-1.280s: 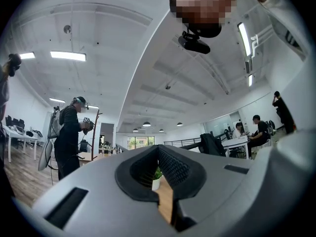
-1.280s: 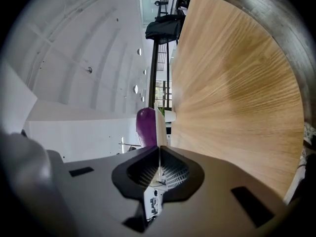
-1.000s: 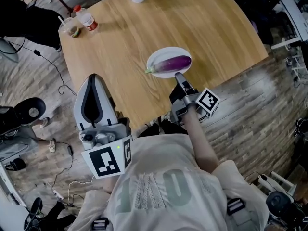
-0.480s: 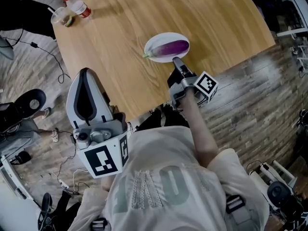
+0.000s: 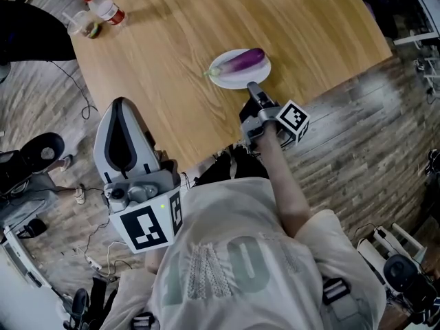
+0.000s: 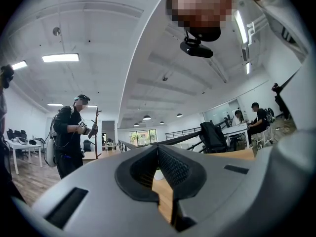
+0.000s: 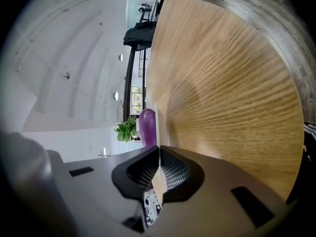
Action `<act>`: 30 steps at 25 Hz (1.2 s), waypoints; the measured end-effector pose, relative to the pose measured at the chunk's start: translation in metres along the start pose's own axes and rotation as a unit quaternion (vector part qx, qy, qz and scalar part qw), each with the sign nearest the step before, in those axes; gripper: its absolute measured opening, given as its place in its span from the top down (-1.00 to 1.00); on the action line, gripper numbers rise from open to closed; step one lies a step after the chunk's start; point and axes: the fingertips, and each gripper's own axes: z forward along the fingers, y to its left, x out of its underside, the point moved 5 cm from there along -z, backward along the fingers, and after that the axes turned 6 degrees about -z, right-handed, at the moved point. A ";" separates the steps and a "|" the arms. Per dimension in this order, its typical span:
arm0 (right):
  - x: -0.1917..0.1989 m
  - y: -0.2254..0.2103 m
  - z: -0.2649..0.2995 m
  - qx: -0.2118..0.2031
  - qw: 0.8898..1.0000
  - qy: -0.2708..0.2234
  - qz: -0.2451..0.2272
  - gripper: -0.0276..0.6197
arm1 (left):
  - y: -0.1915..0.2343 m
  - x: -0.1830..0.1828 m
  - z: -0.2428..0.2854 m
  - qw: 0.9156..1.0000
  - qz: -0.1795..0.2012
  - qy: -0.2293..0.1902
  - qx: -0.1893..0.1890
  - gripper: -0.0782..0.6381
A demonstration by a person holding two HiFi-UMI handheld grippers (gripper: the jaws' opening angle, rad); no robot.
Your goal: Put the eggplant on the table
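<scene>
My right claw [image 5: 251,88] is pinched tight on the near rim of the white plate [image 5: 223,79]. The eggplant [image 5: 242,60] lies on that plate at the claw's twelve o'clock, not yet on the bench [image 5: 172,40]. My left claw [image 5: 122,103] hangs closed and empty at eight o'clock. Whether the plate is lifted, I cannot tell.

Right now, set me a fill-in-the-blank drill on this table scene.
1. On the white plate lies a purple ____.
2. The right gripper has its fingers shut on the plate's ____.
3. The bottle has a ____ cap.
4. The left gripper holds ____.
Missing words: eggplant; rim; red; nothing.
</scene>
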 end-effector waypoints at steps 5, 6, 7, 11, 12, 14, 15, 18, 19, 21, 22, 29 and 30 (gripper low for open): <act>-0.001 -0.007 0.000 0.010 1.000 -0.002 0.000 0.83 | 0.000 0.003 0.000 1.000 -0.001 0.005 0.001 0.76; -0.001 -0.009 0.001 0.012 1.000 -0.003 0.002 0.83 | 0.000 0.003 0.000 1.000 -0.001 0.005 0.002 0.76; -0.002 -0.011 0.000 0.013 1.000 -0.005 0.004 0.83 | 0.000 0.003 0.000 1.000 -0.001 0.005 0.002 0.76; -0.003 -0.015 0.001 0.021 1.000 -0.005 0.003 0.84 | -0.002 0.004 0.000 1.000 -0.001 0.006 0.003 0.76; -0.003 -0.017 0.001 0.025 1.000 -0.005 0.004 0.84 | -0.002 0.005 -0.001 1.000 0.000 0.007 0.003 0.76; -0.003 -0.019 0.001 0.033 0.999 -0.004 0.005 0.83 | -0.003 0.005 -0.001 1.000 0.000 0.007 0.002 0.76; -0.003 -0.020 0.000 0.037 0.999 -0.003 0.003 0.83 | -0.004 0.005 -0.002 1.000 0.000 0.007 0.002 0.76; -0.004 -0.021 0.000 0.043 0.999 -0.002 -0.001 0.83 | -0.005 0.005 -0.002 1.000 0.000 0.006 0.002 0.76; -0.004 -0.021 0.000 0.045 0.999 -0.002 -0.001 0.83 | -0.006 0.005 -0.002 1.000 0.000 0.007 0.002 0.76; -0.005 -0.021 0.000 0.049 0.999 -0.002 -0.003 0.83 | -0.006 0.005 -0.002 1.000 0.000 0.007 0.003 0.76; -0.005 -0.021 0.000 0.051 0.999 -0.002 -0.003 0.83 | -0.007 0.005 -0.002 1.000 0.000 0.007 0.003 0.76; -0.006 -0.018 0.000 0.065 0.998 0.002 -0.003 0.83 | -0.007 0.002 -0.002 1.000 0.003 0.005 0.002 0.76; -0.006 -0.018 0.001 0.068 0.998 0.002 -0.004 0.83 | -0.007 0.001 -0.002 1.000 0.003 0.004 0.001 0.76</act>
